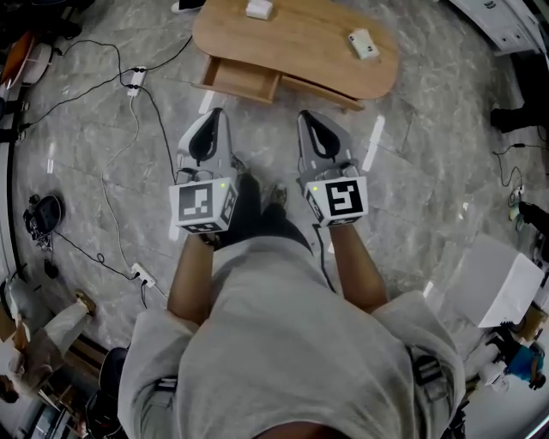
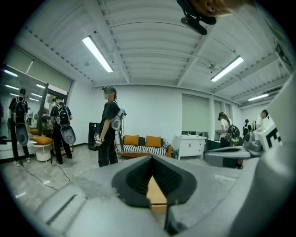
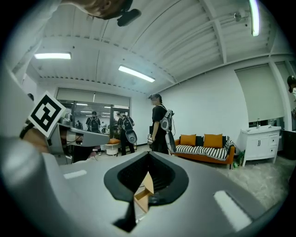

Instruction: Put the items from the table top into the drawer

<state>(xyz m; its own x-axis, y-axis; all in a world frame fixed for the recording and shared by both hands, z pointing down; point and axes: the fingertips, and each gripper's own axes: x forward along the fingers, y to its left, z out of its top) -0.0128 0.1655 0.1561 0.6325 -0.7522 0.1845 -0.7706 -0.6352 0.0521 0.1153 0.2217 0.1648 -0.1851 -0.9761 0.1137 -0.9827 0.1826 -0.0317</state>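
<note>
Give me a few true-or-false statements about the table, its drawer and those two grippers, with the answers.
1. The drawer of the table stands open. True.
2. Three items lie on the table top. False: only two, the far white item and the right white item.
3. The right gripper holds an item. False: it is shut and empty.
4. The left gripper is shut with nothing in it. True.
5. A white power strip lies on the floor left of the table. True.

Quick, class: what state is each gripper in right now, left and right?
Left gripper: closed, jaws together, holding nothing.
Right gripper: closed, jaws together, holding nothing.
</note>
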